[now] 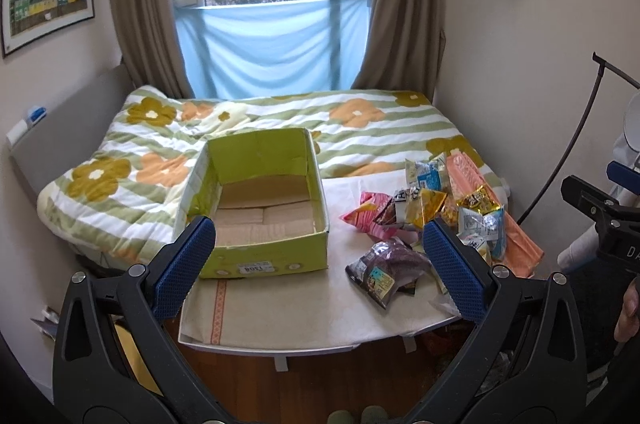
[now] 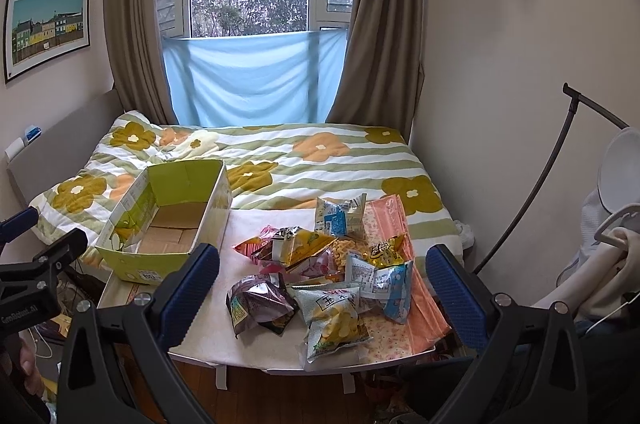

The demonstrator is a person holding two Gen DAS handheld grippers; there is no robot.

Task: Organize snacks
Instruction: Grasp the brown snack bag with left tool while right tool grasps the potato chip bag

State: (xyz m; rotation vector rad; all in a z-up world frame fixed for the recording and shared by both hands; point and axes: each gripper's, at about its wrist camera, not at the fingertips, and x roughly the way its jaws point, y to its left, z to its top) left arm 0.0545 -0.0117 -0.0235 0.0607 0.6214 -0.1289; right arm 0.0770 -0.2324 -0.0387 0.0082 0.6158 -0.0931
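Left claw point(image 1: 318, 256): released, blue pads wide apart, nothing between them; I hold it off the near edge of the desk, aimed between box and snacks
Right claw point(image 2: 322, 280): released likewise, empty, hovering off the near edge and facing the snack pile

Item 1, snack pile point(image 2: 332, 264): a dozen or so foil and plastic packets heaped on the right half of the desk, overlapping, partly lying on a pink patterned sheet point(image 2: 404, 328) along the right edge. I judge them light, air-puffed, crinkly and slippery; contents likely brittle. Best taken by a crimped end seam or a pinched corner, gently, not across the belly

Item 2, dark purple packet point(image 2: 260, 308): nearest my right claw, front of the pile, top seam upstanding; my first pick

Item 3, green cardboard box point(image 1: 260, 199): open-topped, empty, on the far left corner of the desk, touching the flowered quilt point(image 1: 360, 127); stiff-walled, light, likely to slide if nudged
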